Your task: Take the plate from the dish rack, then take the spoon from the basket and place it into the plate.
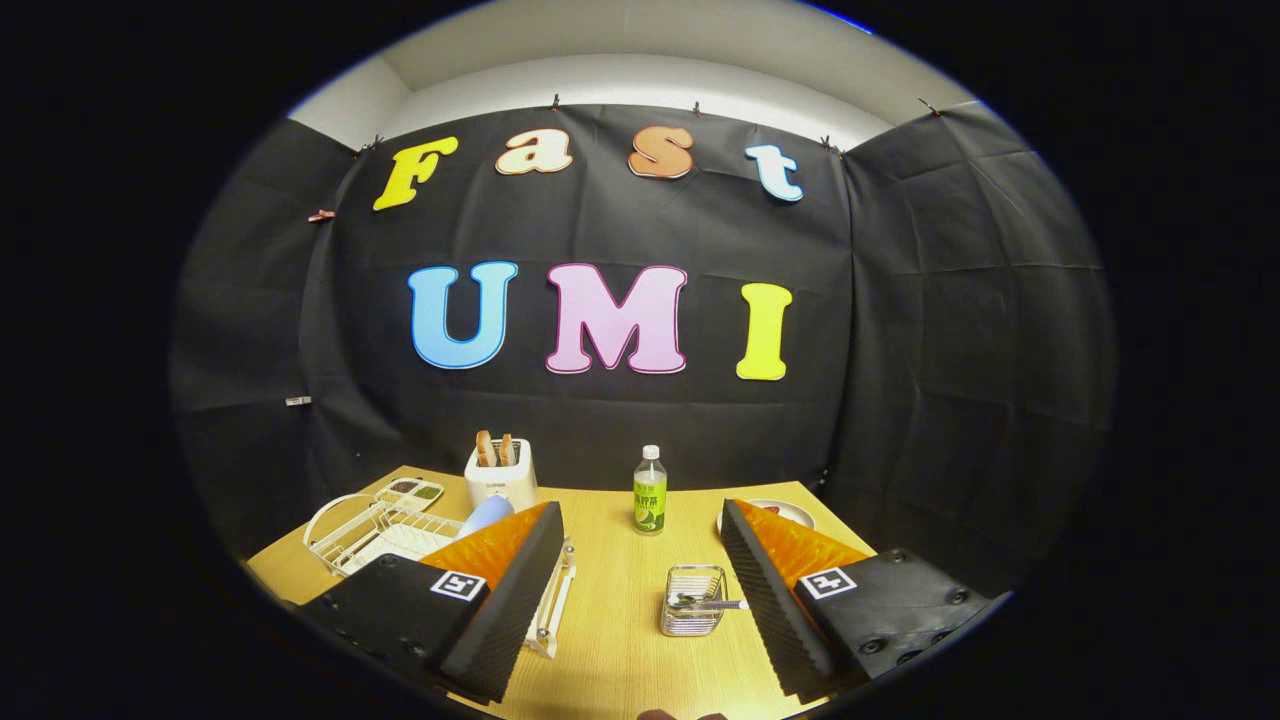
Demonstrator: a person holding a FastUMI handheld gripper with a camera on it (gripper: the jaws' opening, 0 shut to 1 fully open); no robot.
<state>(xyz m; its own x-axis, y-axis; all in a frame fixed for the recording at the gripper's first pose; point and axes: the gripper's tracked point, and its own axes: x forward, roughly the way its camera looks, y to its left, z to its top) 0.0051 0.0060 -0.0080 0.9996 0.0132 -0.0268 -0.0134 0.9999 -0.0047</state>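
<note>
1. Currently the gripper [640, 560] hangs above the table [610, 650], fingers spread wide apart and holding nothing.
2. Dish rack [375, 535], white wire, lies at lower left of the frame, partly behind the left finger. A pale blue rounded edge [487, 515] just beyond that fingertip is probably the plate; cannot confirm.
3. Small wire basket [692, 600] stands between the fingers, nearer the right one, with the spoon [712, 604] lying in it, handle poking right.
4. Judgement: plate step not yet done. To do it well, swing left, line the open fingers across the plate's rim, close only once both straddle it, then lift clear of the wires.
5. Risk: snagging the rack and dragging it.
6. Surface: light wood tabletop. Further back, a toaster [500, 478] with bread, a green-labelled bottle [649, 492] at centre, a dish [790, 513] behind the right finger.
7. Room: black cloth walls, white ceiling above.
</note>
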